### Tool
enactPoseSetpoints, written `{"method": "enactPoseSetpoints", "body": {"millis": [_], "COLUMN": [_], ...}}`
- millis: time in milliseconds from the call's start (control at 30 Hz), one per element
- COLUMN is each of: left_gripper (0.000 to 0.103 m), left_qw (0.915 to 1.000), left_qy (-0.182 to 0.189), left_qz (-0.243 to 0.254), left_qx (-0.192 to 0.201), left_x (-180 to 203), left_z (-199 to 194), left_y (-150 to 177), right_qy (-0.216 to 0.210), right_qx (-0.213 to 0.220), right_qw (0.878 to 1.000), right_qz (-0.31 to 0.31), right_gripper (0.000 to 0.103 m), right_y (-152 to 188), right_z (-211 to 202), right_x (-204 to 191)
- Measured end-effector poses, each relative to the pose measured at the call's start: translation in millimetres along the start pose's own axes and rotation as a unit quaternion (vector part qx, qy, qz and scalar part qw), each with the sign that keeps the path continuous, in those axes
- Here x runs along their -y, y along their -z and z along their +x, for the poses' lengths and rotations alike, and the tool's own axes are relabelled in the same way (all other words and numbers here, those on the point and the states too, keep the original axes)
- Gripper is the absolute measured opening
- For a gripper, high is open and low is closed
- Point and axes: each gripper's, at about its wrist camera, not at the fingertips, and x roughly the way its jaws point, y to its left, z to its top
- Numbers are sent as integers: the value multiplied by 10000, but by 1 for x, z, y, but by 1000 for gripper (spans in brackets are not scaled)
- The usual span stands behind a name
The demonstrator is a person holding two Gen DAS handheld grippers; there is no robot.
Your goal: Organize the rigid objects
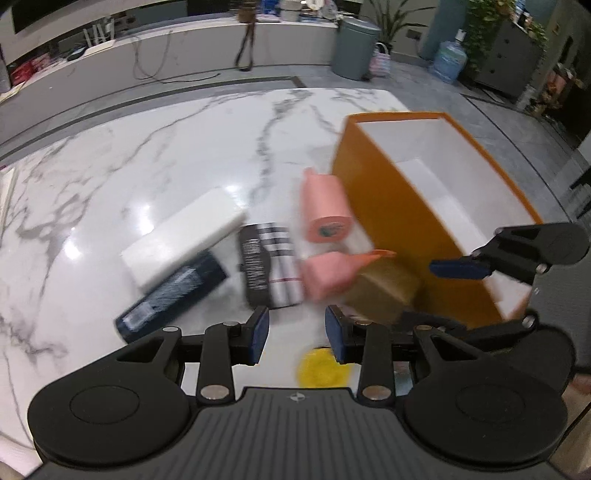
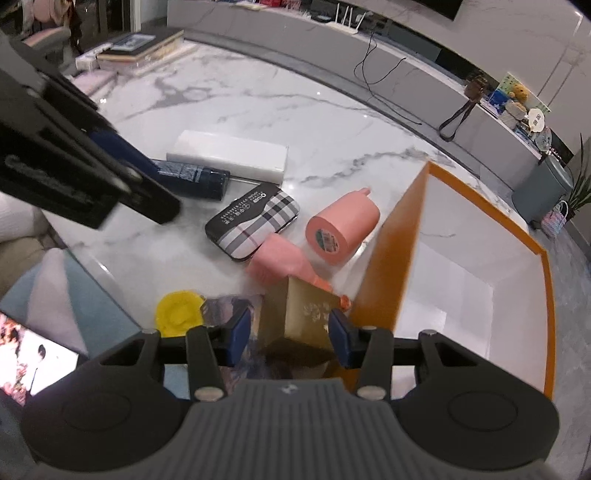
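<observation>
Beside orange box (image 2: 391, 236) | right gripper (image 2: 291, 334) brackets gold box (image 2: 306, 314) | left gripper (image 1: 297, 334) empty

Home living room, by the look of it. White marble-pattern table (image 1: 147, 155) stands on grey tiled floor. Long low grey media console (image 2: 424, 55) runs along the wall, with a dark screen above it, knick-knacks and a plush toy (image 2: 519, 92) on top, loose cables hanging. Grey lidded bin (image 1: 354, 48), water jug (image 1: 448, 61) and potted plants (image 1: 484, 33) beyond.
</observation>
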Motion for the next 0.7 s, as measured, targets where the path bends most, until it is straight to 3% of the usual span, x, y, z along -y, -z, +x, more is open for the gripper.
{"method": "enactPoseSetpoints", "body": {"millis": [100, 200, 300, 400, 700], "left_gripper": [42, 45, 57, 59, 62], "left_qw": [9999, 9976, 9906, 9829, 9719], "left_qy": [-103, -256, -507, -630, -607], "left_qz": [119, 650, 1268, 1729, 2261], "left_qx": [19, 0, 6, -70, -234], "left_x": [-17, -32, -44, -54, -67], "left_z": [6, 15, 26, 42, 80], "left_y": [2, 2, 3, 6, 12], "right_qy": [-31, -49, -104, -186, -448], "right_qx": [-80, -202, -302, -322, -378], "right_qw": [9998, 9991, 9979, 9977, 9980], "right_qz": [-162, -378, -569, -572, -219], "right_gripper": [46, 46, 47, 48, 56], "right_y": [-11, -22, -32, -44, -81], "right_z": [14, 34, 51, 65, 109], "right_x": [-6, -11, -14, -16, -28]}}
